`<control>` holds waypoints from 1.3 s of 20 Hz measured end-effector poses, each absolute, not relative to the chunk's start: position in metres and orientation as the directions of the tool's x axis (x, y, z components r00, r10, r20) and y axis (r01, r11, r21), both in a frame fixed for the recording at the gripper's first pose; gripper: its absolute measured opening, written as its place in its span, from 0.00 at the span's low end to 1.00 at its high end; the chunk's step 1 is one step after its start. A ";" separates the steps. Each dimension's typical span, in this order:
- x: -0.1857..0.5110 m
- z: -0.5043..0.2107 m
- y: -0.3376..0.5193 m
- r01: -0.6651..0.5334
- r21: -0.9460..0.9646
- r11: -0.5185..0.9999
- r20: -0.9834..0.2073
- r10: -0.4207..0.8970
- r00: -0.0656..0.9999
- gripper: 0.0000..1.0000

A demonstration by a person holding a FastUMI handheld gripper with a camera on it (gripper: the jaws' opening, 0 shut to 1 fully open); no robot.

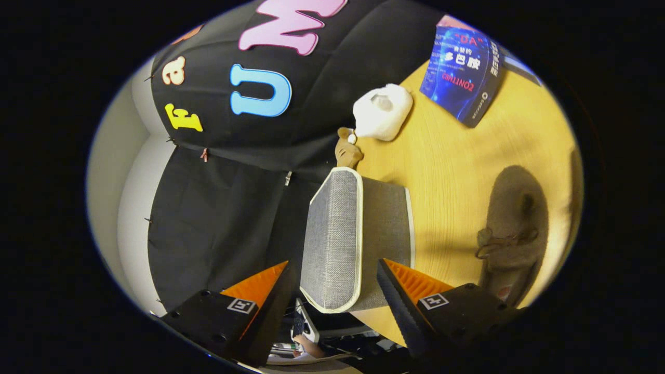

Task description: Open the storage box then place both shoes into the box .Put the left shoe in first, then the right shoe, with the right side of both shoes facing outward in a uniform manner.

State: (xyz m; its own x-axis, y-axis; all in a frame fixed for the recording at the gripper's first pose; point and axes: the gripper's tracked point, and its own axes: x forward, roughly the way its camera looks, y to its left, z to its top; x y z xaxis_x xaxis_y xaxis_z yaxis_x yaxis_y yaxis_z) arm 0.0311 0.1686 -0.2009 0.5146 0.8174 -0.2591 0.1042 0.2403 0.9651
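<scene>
Jaws spread around storage box (358, 239)

You see a grey woven storage box (358, 234) with cream trim, a taupe shoe (511, 228), a blue book (462, 72) and a yellow woodgrain surface (447, 156).

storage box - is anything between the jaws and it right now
Nothing visible stands in the way. The grey storage box with its pale trim sits on the wooden table, and its near end lies directly between the open jaws of the gripper. The brown shoe lies apart, off to one side.
</scene>
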 end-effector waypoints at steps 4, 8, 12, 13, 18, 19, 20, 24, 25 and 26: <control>0.048 -0.228 0.192 0.177 0.969 0.172 -0.238 0.841 0.485 0.97; 0.057 -0.238 0.205 0.216 0.971 0.098 -0.191 0.862 0.469 0.95; 0.058 -0.230 0.227 0.209 0.977 0.043 -0.131 0.893 0.430 0.95; 0.060 -0.225 0.232 0.205 0.979 0.023 -0.110 0.899 0.425 0.95; 0.063 -0.225 0.232 0.186 0.983 0.010 -0.087 0.907 0.411 0.60; 0.060 -0.220 0.224 0.180 0.984 -0.001 -0.075 0.909 0.411 0.50; 0.064 -0.214 0.226 0.160 0.987 -0.018 -0.052 0.904 0.425 0.36; 0.058 -0.199 0.227 0.094 0.995 0.037 -0.073 0.905 0.419 0.05; 0.059 -0.194 0.226 0.075 0.996 0.054 -0.081 0.900 0.429 0.05; 0.060 -0.186 0.225 0.057 0.996 0.065 -0.084 0.892 0.444 0.05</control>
State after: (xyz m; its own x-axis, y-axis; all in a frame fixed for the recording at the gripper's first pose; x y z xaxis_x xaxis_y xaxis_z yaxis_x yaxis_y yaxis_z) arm 0.0601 0.2245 -0.1856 0.4439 0.8922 -0.0835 0.0566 0.0651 0.9963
